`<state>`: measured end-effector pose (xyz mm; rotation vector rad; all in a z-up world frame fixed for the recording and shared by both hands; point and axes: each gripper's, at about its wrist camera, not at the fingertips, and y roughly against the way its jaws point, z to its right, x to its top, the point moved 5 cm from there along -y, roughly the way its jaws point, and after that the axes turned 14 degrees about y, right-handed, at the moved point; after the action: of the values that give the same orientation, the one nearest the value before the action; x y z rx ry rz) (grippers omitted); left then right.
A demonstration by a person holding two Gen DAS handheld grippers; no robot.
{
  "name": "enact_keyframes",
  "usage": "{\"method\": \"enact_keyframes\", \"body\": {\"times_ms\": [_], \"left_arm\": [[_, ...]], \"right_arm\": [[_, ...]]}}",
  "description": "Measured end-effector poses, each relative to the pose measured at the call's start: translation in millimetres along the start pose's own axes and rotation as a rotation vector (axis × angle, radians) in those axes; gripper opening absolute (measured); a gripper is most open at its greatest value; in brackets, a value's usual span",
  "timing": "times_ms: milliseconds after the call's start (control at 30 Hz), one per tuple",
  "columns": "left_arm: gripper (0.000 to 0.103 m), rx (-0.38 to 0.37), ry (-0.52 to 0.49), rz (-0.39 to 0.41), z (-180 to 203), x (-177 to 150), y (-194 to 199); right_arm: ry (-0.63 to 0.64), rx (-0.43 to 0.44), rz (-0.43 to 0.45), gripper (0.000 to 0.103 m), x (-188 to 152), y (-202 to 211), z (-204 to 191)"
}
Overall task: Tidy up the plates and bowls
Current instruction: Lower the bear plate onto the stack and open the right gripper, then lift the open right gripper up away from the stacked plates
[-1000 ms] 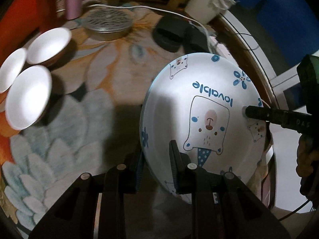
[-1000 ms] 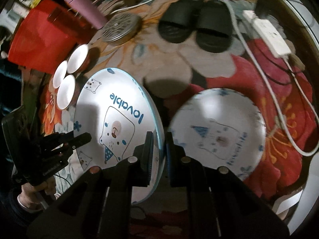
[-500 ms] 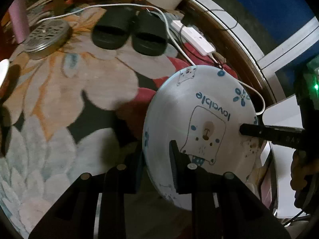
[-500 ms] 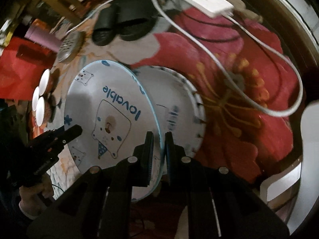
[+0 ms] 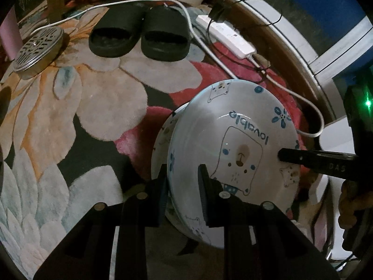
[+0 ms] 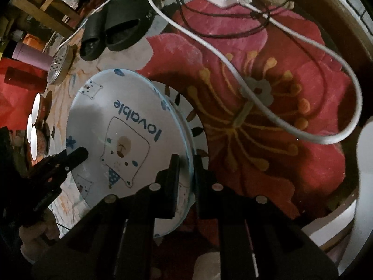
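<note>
Gripping the printed plate [image 5: 237, 144] by opposite edges, the two tools held it tilted above the flowered rug [image 5: 46, 121]. Furthest left in the right wrist view, three small white bowls [image 6: 32, 126] sat clustered on the rug, well apart from the plate. Next came the left gripper [image 5: 183, 186], its jaws narrowed onto the plate's near rim — one finger behind the rim, the other against the printed face beside the bear drawing. The plate itself carried the word "lovable" and small blue flowers, and it hung just over a second plate [image 6: 198, 126] that lay flat on the red part of the rug; only a crescent of that lower plate showed past the held one, and whether the two touched could not be told. Further right, the right gripper [image 6: 187, 163] pinched the opposite rim, jaws nearly closed with the thin edge between them. In the left wrist view its dark fingertip [image 5: 289, 156] reached across the plate's face from the right side. Beyond the plates lay black slippers [image 5: 139, 37], a round metal grate [image 5: 37, 46] and a white power strip [image 5: 228, 37] with its cable — all clear of the tools.
</note>
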<state>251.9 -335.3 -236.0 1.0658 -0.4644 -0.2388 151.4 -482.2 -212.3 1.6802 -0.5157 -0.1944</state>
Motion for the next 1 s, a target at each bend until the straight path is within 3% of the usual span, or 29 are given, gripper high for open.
{"method": "enact_keyframes", "body": {"times_ms": [333,433,467,533,600,633,700,800,1000], "left_arm": [[0.024,-0.014,0.001,-0.042,-5,-5,-10],[0.038,-0.063,0.029,-0.061,-6,-4,-8],[0.049,-0.092,0.036,-0.068,-5,-4,-7],[0.068,-0.134,0.033,-0.068,1,-5,-3],[0.095,-0.163,0.026,-0.074,7,-7,2],[0.101,-0.158,0.023,-0.072,9,-8,4],[0.102,-0.154,0.008,-0.037,10,-8,15],[0.102,-0.148,0.000,-0.018,10,-8,24],[0.102,-0.014,-0.021,0.060,-9,-8,37]], "right_arm": [[0.061,-0.069,0.001,0.015,2,-7,-3],[0.070,-0.075,-0.007,0.018,1,-9,-4],[0.078,-0.075,-0.007,0.020,1,-10,-5],[0.090,-0.071,0.004,0.026,2,-8,-8],[0.102,-0.072,0.039,0.054,4,-1,-11],[0.112,-0.070,0.061,0.061,6,4,-14],[0.129,-0.070,0.091,0.082,9,10,-18],[0.152,-0.082,0.120,0.088,10,18,-27],[0.156,-0.089,0.126,0.092,8,21,-41]]}}
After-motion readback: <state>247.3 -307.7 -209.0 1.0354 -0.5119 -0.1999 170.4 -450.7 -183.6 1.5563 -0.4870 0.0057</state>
